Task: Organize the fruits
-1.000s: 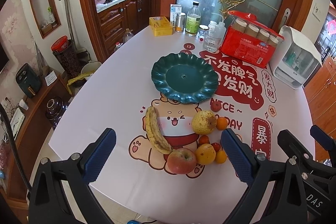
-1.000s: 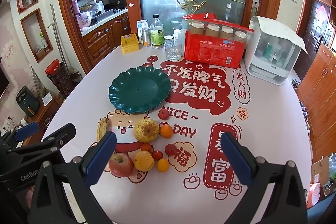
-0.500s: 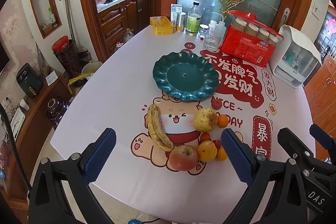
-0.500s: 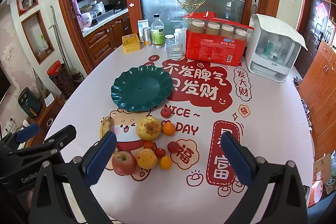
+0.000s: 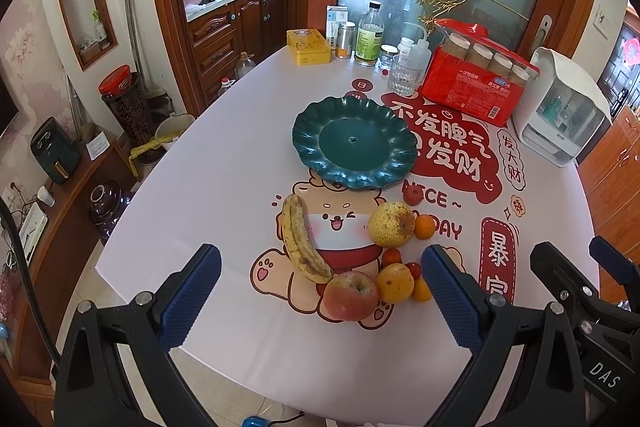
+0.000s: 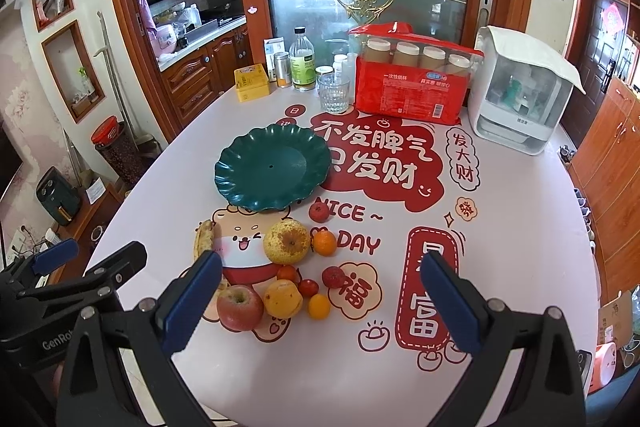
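Left gripper and right gripper: jaws spread wide, holding nothing, above the desk's near edge. Fruits lie clustered near that edge. Green plate sits empty mid-desk.

Both cameras drawn slightly back and up from the table over the last second. Green plate and fruit cluster, banana and apple included, now sitting a little farther along each view. More of the table's near edge showing below the left gripper.
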### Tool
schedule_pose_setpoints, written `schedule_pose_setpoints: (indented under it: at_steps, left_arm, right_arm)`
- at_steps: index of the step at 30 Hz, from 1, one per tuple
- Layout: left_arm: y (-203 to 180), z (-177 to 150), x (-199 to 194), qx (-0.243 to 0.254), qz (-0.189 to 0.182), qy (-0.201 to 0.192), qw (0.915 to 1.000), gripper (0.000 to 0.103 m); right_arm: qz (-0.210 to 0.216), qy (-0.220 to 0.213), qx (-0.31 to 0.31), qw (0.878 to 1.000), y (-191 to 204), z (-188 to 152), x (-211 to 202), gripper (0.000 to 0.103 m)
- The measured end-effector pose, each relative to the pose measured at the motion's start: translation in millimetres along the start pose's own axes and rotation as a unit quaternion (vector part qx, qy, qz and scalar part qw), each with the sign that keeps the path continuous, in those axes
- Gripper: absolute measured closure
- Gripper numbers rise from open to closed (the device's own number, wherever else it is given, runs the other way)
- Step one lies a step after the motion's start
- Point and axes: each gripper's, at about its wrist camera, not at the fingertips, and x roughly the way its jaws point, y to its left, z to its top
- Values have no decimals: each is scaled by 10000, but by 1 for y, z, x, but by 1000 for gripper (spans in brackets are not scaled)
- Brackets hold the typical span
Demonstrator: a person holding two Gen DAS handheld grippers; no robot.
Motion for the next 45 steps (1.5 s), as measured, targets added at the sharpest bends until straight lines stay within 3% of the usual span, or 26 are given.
schedule_pose_setpoints:
  at_steps: [19,35,45]
  left_arm:
    - [2,-10,9,3,6,178,9998,3]
    - [5,14,64,55,82,480,9988,3]
    - [23,-14,100,-43,-89,619,9980,3]
  right_arm:
    - [50,235,39,9997,12,-10,6,3]
    - [330,539,-236,9977,-11,13,68,3]
    - [551,784,-382,9947,-33,11,118,7]
